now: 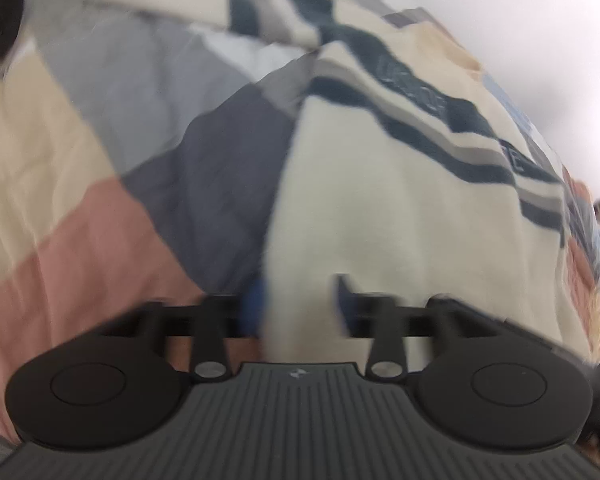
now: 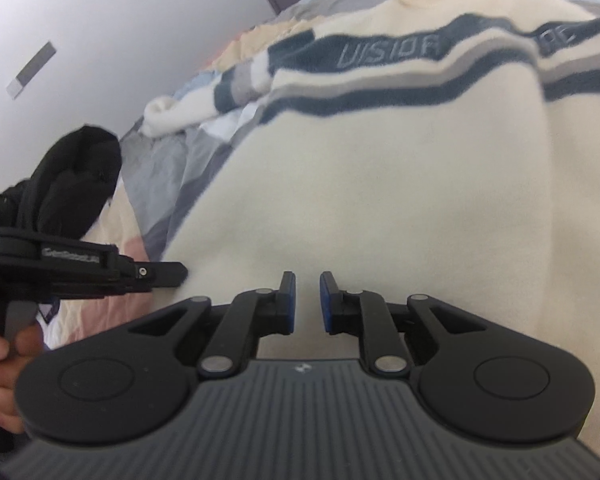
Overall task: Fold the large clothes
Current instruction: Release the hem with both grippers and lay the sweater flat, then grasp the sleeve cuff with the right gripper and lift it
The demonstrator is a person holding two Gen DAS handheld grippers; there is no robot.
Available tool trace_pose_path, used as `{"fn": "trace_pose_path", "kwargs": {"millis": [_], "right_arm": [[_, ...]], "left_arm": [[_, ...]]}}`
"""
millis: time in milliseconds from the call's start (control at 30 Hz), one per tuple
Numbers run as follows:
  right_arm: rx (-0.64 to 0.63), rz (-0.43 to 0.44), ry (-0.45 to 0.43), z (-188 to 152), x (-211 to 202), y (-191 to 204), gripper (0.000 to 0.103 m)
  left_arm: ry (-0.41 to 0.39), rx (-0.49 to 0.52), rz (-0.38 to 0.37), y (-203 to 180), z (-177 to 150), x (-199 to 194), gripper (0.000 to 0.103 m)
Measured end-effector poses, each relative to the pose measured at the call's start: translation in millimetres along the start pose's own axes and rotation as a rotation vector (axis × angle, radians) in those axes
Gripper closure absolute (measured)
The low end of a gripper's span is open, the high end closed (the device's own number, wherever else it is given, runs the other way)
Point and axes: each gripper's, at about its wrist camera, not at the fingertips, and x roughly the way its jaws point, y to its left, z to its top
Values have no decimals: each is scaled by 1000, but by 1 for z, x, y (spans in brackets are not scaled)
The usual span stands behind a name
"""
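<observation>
one cream sweater (image 2: 380,184) on one patchwork quilt (image 1: 80,160); left claw (image 1: 300,308) parted, empty; right claw (image 2: 307,300) nearly closed, empty.

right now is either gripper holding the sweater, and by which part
Neither holds it: the left gripper is open over the sweater hem, and the right gripper has an empty gap.

"VISION" in pale letters along the dark band (image 2: 384,54) of the cream sweater (image 2: 380,184).
</observation>
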Motion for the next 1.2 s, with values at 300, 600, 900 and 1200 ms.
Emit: {"fn": "trace_pose_path", "kwargs": {"millis": [300, 600, 900, 1200], "right_arm": [[60, -119, -162, 17, -45, -23, 86], [113, -264, -294, 30, -87, -58, 61], [96, -357, -385, 46, -125, -96, 41], [105, -621, -338, 53, -124, -152, 42]], "left_arm": [[-145, 208, -27, -67, 6, -28, 39], [-172, 339, -136, -142, 29, 12, 33], [-177, 444, -67, -147, 33, 66, 33], [-124, 446, -119, -136, 36, 100, 33]]}}
